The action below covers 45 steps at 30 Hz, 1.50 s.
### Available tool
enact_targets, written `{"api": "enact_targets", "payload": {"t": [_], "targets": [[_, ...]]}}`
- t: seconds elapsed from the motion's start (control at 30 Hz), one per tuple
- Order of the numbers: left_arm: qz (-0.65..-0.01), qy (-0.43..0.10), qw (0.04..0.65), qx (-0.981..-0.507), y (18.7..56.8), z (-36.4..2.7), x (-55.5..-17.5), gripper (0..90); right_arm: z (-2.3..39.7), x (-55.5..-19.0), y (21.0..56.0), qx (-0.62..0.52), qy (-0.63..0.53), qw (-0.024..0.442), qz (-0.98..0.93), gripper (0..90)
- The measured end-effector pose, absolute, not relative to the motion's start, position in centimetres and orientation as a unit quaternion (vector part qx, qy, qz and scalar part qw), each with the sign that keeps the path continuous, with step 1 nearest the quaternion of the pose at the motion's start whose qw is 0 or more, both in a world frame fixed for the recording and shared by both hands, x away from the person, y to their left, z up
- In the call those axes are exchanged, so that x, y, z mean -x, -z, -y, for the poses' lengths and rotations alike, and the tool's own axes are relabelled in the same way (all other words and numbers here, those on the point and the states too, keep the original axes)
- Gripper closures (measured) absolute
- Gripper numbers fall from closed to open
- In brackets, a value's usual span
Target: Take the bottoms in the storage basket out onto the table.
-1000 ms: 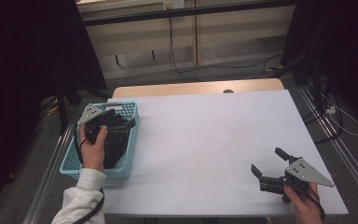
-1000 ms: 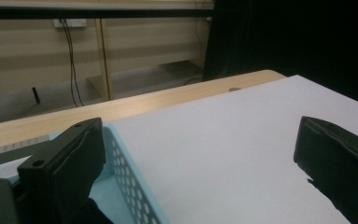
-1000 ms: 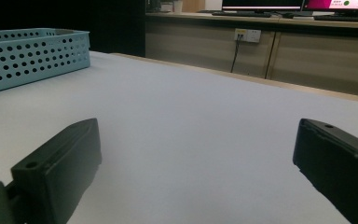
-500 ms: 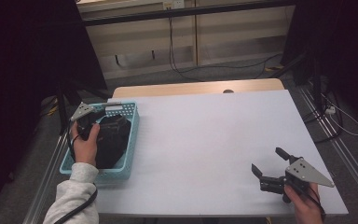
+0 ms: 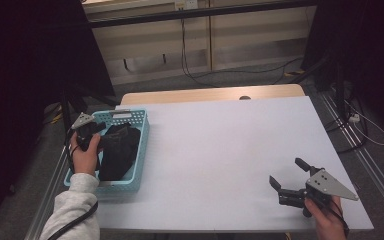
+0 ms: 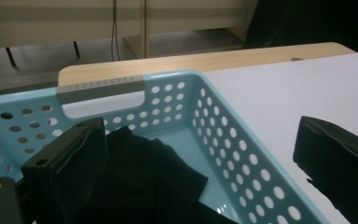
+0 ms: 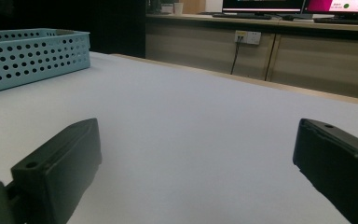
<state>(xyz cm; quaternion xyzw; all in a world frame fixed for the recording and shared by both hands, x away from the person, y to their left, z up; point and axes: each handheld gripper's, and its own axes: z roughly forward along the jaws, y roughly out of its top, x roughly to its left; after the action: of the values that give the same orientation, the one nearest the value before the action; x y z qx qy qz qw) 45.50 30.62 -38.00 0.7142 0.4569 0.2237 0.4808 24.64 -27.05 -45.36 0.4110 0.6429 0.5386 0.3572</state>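
A light blue perforated basket (image 5: 142,131) stands at the table's left edge with a black cloth (image 5: 120,147) bunched inside it. My left gripper (image 5: 94,132) hovers over the basket's far left part, held by a hand in a grey sleeve. In the left gripper view its jaws stand wide apart, open (image 6: 198,126), above the black cloth (image 6: 144,177) and the basket's rim (image 6: 168,77). My right gripper (image 5: 285,170) rests low near the table's front right corner, open and empty (image 7: 199,123), pointing toward the basket (image 7: 28,53).
The white table top (image 5: 230,145) stretches between basket and right gripper. A wooden strip (image 5: 210,93) runs along its far edge. Behind it are cabinets and hanging cables; monitors (image 7: 261,4) sit on a far counter.
My left gripper has shifted left and away, from the basket's middle to its far left corner. The right gripper has stayed put.
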Motion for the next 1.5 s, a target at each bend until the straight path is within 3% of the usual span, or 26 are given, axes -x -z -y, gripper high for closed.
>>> {"api": "enact_targets", "payload": {"t": [0.87, 1.5], "targets": [[-0.560, -0.182, 0.319, -0.742, 43.0, -30.5, -48.0, 4.2, 26.9, -24.8, 45.3, -0.410, -0.539, 0.363, -0.641, 0.2], [-0.573, -0.164, 0.253, -0.762, 44.7, -29.9, -48.8, 3.9, 26.8, -24.9, 45.2, -0.406, -0.541, 0.356, -0.645, 0.2]]}}
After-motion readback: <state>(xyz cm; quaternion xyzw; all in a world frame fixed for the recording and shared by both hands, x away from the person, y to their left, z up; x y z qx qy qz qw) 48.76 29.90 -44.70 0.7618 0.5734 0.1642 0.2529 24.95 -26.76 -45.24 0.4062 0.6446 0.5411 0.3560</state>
